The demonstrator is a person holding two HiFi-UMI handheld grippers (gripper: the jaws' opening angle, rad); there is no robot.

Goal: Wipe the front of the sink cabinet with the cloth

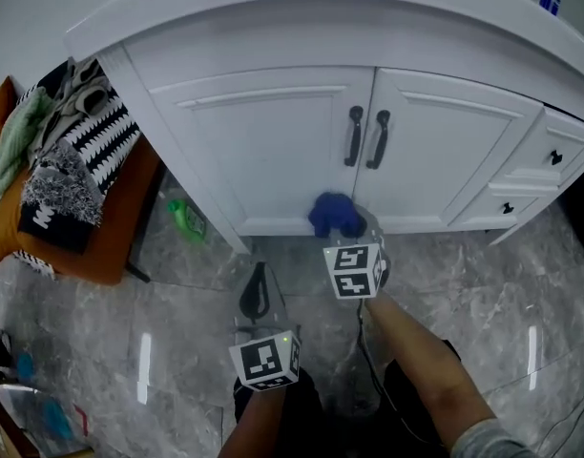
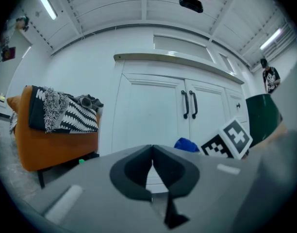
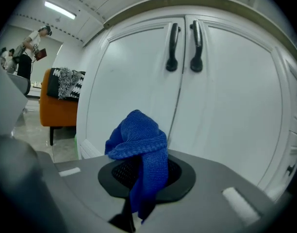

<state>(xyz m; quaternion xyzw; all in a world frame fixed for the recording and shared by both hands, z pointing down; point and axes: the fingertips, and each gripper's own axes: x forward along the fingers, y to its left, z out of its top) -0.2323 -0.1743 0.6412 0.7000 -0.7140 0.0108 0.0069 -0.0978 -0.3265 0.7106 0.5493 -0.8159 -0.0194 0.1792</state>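
Note:
The white sink cabinet (image 1: 273, 141) has two doors with black handles (image 1: 365, 137). My right gripper (image 1: 347, 225) is shut on a blue cloth (image 1: 335, 214), held low near the bottom rail where the two doors meet. In the right gripper view the cloth (image 3: 139, 152) bunches up from between the jaws, a short way from the door (image 3: 139, 81). My left gripper (image 1: 257, 294) hangs lower over the floor, back from the cabinet, shut with nothing in it. In its own view the jaws (image 2: 152, 171) meet, and the cabinet (image 2: 153, 115) and cloth (image 2: 187, 144) lie beyond.
An orange chair (image 1: 92, 227) piled with patterned clothes (image 1: 73, 151) stands left of the cabinet. A green object (image 1: 185, 218) lies on the marble floor beside the cabinet's left corner. Drawers (image 1: 554, 158) sit to the right. People stand far off (image 3: 27, 52).

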